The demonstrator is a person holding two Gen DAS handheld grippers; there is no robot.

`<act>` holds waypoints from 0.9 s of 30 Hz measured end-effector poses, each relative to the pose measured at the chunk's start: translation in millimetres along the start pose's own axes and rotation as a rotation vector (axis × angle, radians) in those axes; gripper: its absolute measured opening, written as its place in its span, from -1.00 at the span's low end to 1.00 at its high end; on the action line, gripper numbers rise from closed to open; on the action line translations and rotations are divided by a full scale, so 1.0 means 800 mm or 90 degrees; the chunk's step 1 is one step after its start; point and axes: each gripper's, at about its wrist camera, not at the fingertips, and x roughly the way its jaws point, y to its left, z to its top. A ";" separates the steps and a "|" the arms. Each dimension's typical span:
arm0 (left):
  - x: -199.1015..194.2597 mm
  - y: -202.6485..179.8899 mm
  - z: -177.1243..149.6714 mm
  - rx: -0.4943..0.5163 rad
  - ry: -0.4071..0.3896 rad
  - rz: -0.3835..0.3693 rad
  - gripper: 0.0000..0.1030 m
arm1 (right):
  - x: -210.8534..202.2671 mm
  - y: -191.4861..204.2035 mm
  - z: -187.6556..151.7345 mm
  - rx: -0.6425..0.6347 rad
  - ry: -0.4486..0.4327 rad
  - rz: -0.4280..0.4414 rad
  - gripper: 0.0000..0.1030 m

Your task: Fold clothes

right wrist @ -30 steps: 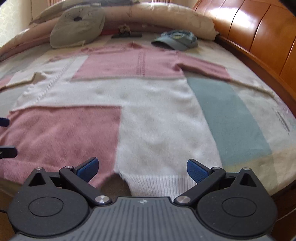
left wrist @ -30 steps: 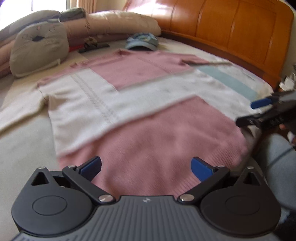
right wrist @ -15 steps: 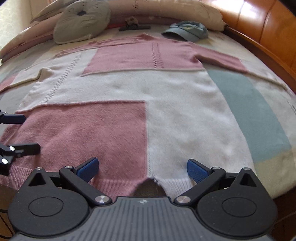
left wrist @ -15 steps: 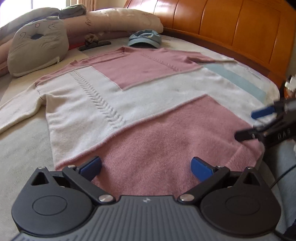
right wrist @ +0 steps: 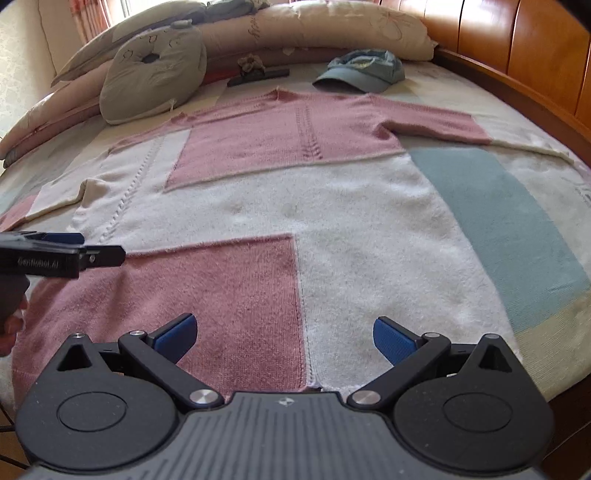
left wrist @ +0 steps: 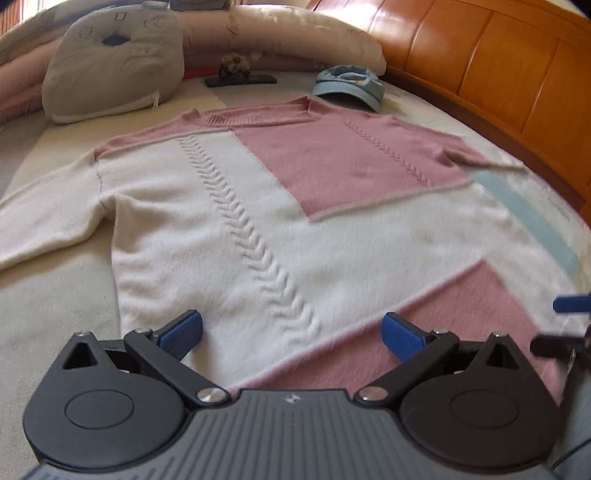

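A pink and cream knitted sweater (left wrist: 258, 206) (right wrist: 280, 206) lies flat on the bed, front up, sleeves spread to both sides, hem nearest me. My left gripper (left wrist: 291, 334) hovers open over the hem's left part, above the cream panel and its cable stitch. My right gripper (right wrist: 284, 336) is open over the hem where the pink block meets the cream. Each gripper shows at the edge of the other's view: the right one (left wrist: 565, 325) beside the pink hem corner, the left one (right wrist: 70, 251) over the left side of the sweater. Nothing is held.
A grey cushion (left wrist: 114, 59) (right wrist: 151, 77), long pillows (right wrist: 314, 29), a blue cap (left wrist: 349, 86) (right wrist: 362, 74) and a dark flat object (left wrist: 240, 79) lie beyond the collar. A wooden headboard (left wrist: 498, 74) runs along the right. The bed edge (right wrist: 554, 373) drops off at lower right.
Both grippers have moved forward over the sweater's hem and slightly left; the left one now sits above the cream panel instead of the pink block. The sweater lies unmoved and both grippers stay open.
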 end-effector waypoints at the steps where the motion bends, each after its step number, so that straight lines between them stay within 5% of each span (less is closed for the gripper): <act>1: -0.003 -0.001 -0.003 0.009 0.000 0.001 0.99 | 0.006 -0.002 -0.002 0.002 0.011 -0.002 1.00; 6: -0.038 0.032 0.007 -0.063 -0.059 -0.005 0.99 | 0.017 -0.002 -0.004 -0.028 0.010 -0.022 1.00; 15: -0.079 0.146 0.004 -0.165 -0.113 0.149 0.99 | 0.015 0.000 -0.002 -0.015 0.009 -0.018 1.00; 27: -0.090 0.263 -0.033 -0.386 -0.143 0.165 0.99 | 0.009 -0.010 -0.002 0.061 -0.006 -0.003 1.00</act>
